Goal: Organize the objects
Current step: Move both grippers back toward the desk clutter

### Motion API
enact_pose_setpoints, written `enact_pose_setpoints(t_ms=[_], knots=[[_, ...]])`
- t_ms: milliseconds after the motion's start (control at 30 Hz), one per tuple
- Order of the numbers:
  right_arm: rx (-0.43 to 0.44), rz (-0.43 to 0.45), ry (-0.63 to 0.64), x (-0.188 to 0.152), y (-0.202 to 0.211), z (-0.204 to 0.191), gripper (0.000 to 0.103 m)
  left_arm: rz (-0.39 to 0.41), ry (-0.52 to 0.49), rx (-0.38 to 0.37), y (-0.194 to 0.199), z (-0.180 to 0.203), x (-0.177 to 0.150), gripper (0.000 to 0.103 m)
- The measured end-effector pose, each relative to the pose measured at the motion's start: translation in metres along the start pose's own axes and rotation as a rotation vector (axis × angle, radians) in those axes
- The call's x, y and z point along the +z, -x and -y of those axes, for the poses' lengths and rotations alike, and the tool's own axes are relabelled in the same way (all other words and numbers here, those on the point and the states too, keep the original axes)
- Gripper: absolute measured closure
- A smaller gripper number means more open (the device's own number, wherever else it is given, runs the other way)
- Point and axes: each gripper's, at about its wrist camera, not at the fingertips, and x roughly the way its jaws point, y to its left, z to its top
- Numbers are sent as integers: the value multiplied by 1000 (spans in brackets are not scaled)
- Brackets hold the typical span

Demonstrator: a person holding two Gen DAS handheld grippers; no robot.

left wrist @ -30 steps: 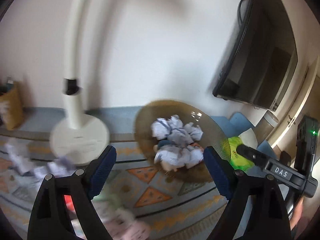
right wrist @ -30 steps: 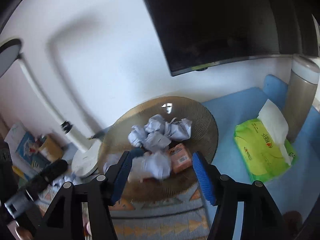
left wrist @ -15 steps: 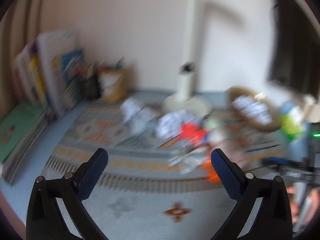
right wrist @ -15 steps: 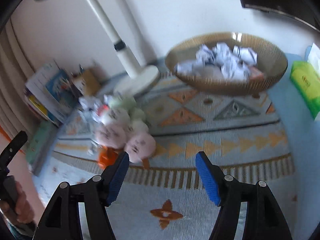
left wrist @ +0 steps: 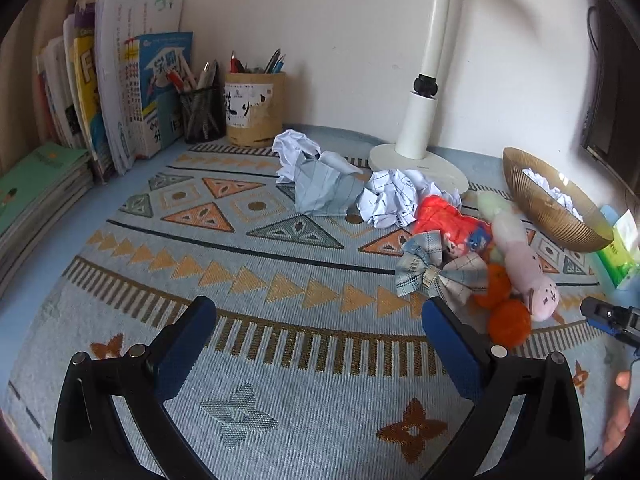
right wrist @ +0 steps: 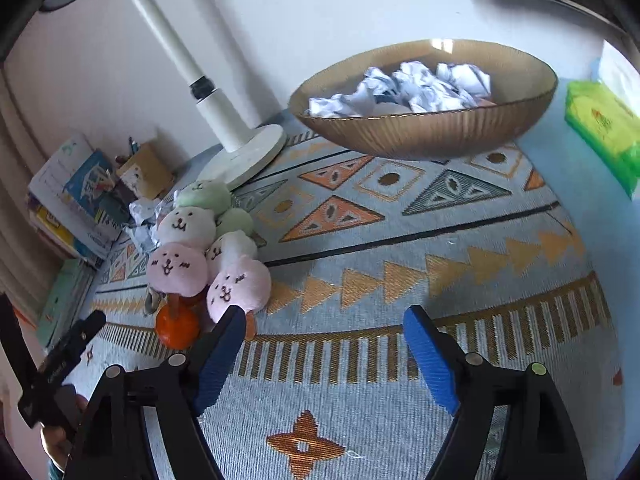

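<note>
Both the left gripper (left wrist: 316, 344) and right gripper (right wrist: 324, 350) hover released, grasping nothing. Crumpled white paper balls (left wrist: 390, 198) lie far, beside the lamp base; approach low, pinch one centrally, then carry it right to the ribbed amber glass bowl (right wrist: 432, 134).

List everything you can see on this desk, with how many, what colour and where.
crumpled paper balls: three loose, white and pale blue, mid-mat
bowl: one, amber, right, holding more paper
plush toys: a pile, pink, white, green
orange balls: two, beside the plush
plaid bow: one, grey
red packet: one
lamp: one, white, rear
pen holders: two, black mesh and tan
books: upright row, far left
tissue pack: one, green
left tongs: open, empty
right tongs: open, empty
</note>
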Motion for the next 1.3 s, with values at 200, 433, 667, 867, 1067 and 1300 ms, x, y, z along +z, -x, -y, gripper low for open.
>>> enact_pose_setpoints(t_ms=[200,433,667,867,1067,1300], knots=[[21,-47,39,-31,13,-29,19,40,60,25,6,-10,0,1],[174,-165,30,-39,26,-60,19,41,95,3,5,-18,0,1],[-171,27,369,0,-12,-64,15,42,97,-8,6,-18,1,1],[-197,43,318,0,-23,-51,14,47,114,-12,6,-20,0,1],[-207,27,316,-3,-27,-51,13,44,108,-14,6,-19,0,1],[-220,17,337,-5,-30,-54,13,39,120,-24,5,-21,-2,1]])
